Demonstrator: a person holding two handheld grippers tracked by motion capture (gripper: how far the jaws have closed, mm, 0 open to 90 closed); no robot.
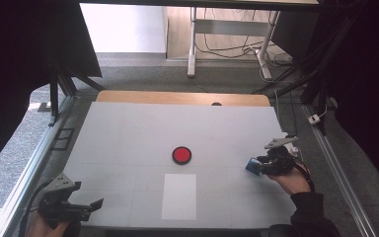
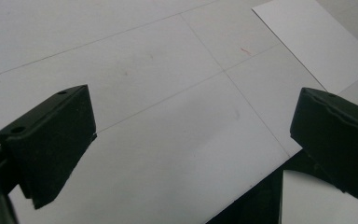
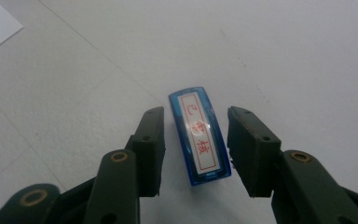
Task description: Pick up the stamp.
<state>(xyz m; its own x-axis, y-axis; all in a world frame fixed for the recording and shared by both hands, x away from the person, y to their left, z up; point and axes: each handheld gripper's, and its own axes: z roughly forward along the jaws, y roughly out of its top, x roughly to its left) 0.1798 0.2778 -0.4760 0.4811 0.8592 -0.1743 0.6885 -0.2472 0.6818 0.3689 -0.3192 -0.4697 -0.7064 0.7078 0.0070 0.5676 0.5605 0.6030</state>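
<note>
blue stamp (image 3: 197, 136): 1 | red disc (image 1: 181, 155): 1 | white sheet (image 1: 179, 196): 1

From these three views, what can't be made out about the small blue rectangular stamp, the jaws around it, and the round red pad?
- Blue stamp: right gripper view leaves unclear whether the right gripper's pads touch its sides.
- Stamp underside: hidden against the white table.
- Stamp label: red characters too small in high view.
- Round red pad: high view too coarse to tell lid from ink.
</note>
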